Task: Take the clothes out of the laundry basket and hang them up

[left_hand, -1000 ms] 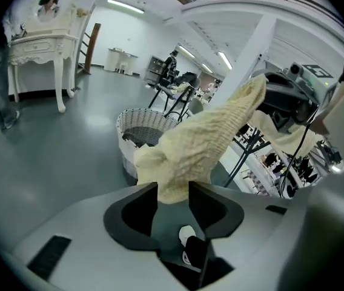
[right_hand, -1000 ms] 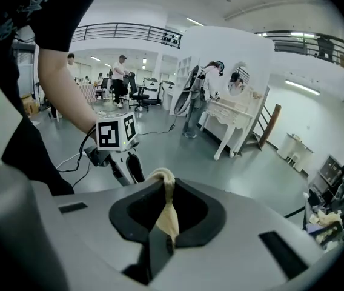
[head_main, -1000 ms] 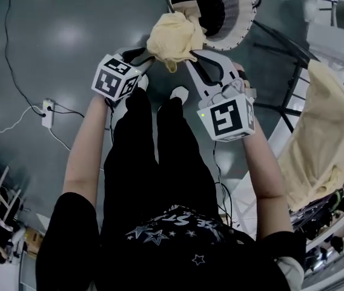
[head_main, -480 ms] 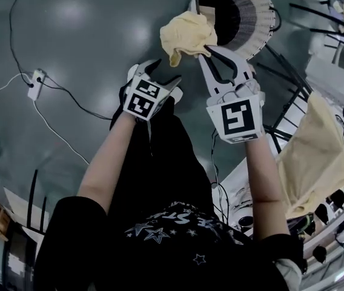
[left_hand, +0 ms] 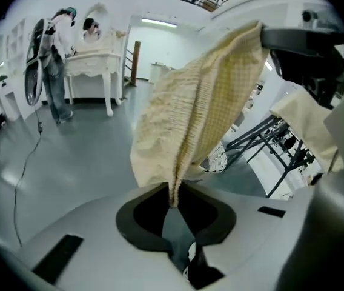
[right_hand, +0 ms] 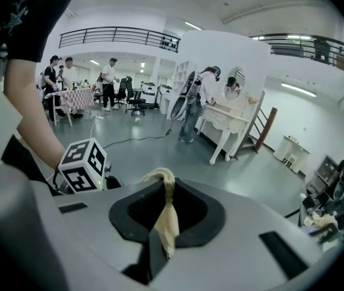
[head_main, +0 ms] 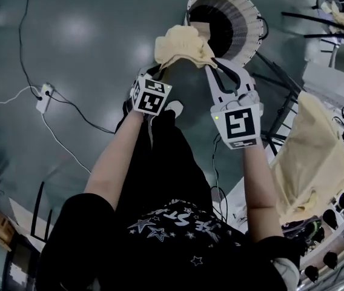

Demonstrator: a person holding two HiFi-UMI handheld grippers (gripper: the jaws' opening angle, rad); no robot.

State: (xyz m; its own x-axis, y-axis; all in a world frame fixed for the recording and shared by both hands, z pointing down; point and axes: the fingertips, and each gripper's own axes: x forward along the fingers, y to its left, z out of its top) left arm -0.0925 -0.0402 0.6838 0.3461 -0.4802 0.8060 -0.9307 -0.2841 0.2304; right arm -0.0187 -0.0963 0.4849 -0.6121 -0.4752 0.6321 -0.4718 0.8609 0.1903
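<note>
head view has both your grippers up in front of you with the yellow garment (head_main: 183, 44) bunched between them, lifted clear of the laundry basket (head_main: 248, 14) on the floor beyond. what changed in the last second: your left gripper (head_main: 158, 73) came off the bundle, stood beside it with its jaws wide, and has just been closing again, this time on a lower edge of the cloth. left gripper view shows a thin fold pinched right at the jaw tips. your right gripper (head_main: 213, 67) is clenched on another corner (right gripper view shows a twisted strip of fabric trapped between its jaws) and has carried the cloth a little higher. i judge this a regrip to spread the garment, so drawing the two holds apart should open it for the drying rack (head_main: 284, 111) at your right, where another yellow cloth (head_main: 317, 156) already hangs. the left pinch looks shallow and may slip.
</note>
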